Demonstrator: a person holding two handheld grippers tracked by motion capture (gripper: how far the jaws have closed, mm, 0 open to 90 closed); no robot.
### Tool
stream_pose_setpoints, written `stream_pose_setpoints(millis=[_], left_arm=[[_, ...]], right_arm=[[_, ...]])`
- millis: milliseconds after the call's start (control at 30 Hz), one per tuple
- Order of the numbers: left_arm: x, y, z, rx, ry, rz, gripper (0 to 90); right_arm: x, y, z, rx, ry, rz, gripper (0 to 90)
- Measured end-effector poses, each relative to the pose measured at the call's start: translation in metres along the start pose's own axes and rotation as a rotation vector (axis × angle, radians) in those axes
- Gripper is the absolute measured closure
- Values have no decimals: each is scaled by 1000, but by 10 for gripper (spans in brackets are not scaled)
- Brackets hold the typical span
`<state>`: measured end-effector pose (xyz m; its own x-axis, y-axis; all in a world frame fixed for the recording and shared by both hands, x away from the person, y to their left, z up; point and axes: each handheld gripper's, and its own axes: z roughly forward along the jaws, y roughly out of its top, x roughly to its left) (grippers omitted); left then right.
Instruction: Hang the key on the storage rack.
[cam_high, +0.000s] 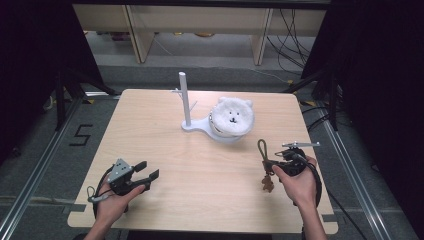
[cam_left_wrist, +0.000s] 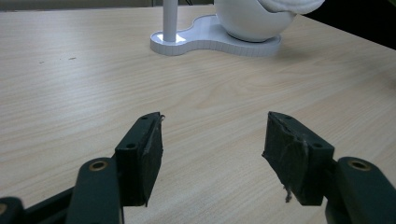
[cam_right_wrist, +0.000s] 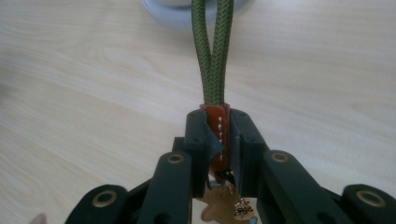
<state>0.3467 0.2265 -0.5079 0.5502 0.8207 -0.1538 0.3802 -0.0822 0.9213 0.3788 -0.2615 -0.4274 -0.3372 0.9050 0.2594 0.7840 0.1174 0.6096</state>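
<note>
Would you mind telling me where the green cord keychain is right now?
In the high view the green cord keychain is at the table's near right, clamped in the right gripper, in front of the white stand.

A pale wood-grain table (cam_high: 165, 150) carries a white plastic stand with an upright post (cam_high: 185, 100). A white fluffy bear-faced plush (cam_high: 233, 116) rests on the stand's round end.

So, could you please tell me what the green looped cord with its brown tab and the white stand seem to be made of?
The green looped cord looks like braided textile rope: a woven herringbone texture shows. Its brown tab, clamped in the right gripper, looks like stitched leather or an imitation, with pale stitch marks. The white stand looks like matte plastic, possibly 3D-printed, given fine ridges along its base edge.
</note>
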Motion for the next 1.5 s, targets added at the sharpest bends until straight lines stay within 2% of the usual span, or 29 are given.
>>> stream_pose_setpoints(millis=[33,67,133,167,200,233,267,300,367,467,533,633,667,833,900,933,967,1000,1033,1067,1100,1133,1167,1233,1267,1300,1333,1433,1500], left_arm=[[0,0,-1,9,8,1,365],[0,1,-1,5,7,-1,364],[0,1,-1,3,6,-2,363],[0,1,-1,0,5,-5,363],[0,1,-1,-6,0,-7,362],[0,1,-1,-6,0,-7,362],[-1,3,-1,-10,-4,-5,362],[-1,3,-1,-10,-4,-5,361],[-1,5,-2,-28,1,-12,352],[-2,8,-4,-36,2,-22,349],[-2,9,-3,-44,-5,-25,349],[-3,14,-3,-53,-21,-20,350],[-5,18,-3,-55,-28,-13,351],[-9,26,0,-64,-46,-4,362],[-12,31,2,-72,-57,-3,365],[-15,36,5,-84,-77,-14,367],[-15,36,5,-84,-77,-14,369],[-18,42,7,-81,-92,-18,373],[-20,45,9,-88,-107,-22,376],[-22,48,10,-90,-118,-19,380],[-22,48,10,-90,-118,-19,385],[-25,55,14,-94,-143,-18,388],[-27,59,15,-96,-152,-16,392],[-29,62,16,-96,-160,-8,399],[-32,69,20,-106,-185,2,405],[-32,69,20,-106,-185,2,413],[-34,77,22,-98,-190,5,426],[-36,83,25,-98,-214,-6,457],[-40,91,29,-95,-250,-14,471]], right_arm=[[0,0,0,0,0,0,795],[2,1,0,-48,11,-37,795],[6,2,-1,-53,25,-19,795],[8,3,0,-110,41,-67,795],[10,4,0,-139,58,-84,795],[10,4,0,-139,58,-84,795],[15,5,1,-184,63,-103,795],[15,5,1,-184,63,-103,795],[23,8,5,-235,94,-127,794],[31,12,9,-263,119,-154,794],[36,12,10,-273,129,-131,794],[45,16,14,-303,151,-156,794],[50,19,17,-323,161,-195,794],[67,24,24,-370,197,-211,794],[69,26,25,-382,203,-229,795],[73,28,27,-413,208,-258,794],[73,28,27,-413,208,-258,794],[78,29,29,-423,234,-256,794],[83,29,29,-413,242,-233,794],[85,30,30,-404,245,-245,794],[86,31,33,-427,254,-265,794],[90,31,33,-414,261,-238,794],[90,32,35,-422,256,-272,794],[94,31,37,-420,269,-248,794],[98,32,40,-420,278,-265,794],[98,32,40,-420,278,-265,794],[101,32,44,-430,276,-299,794],[106,31,47,-443,287,-303,794],[112,31,52,-444,311,-326,794]])
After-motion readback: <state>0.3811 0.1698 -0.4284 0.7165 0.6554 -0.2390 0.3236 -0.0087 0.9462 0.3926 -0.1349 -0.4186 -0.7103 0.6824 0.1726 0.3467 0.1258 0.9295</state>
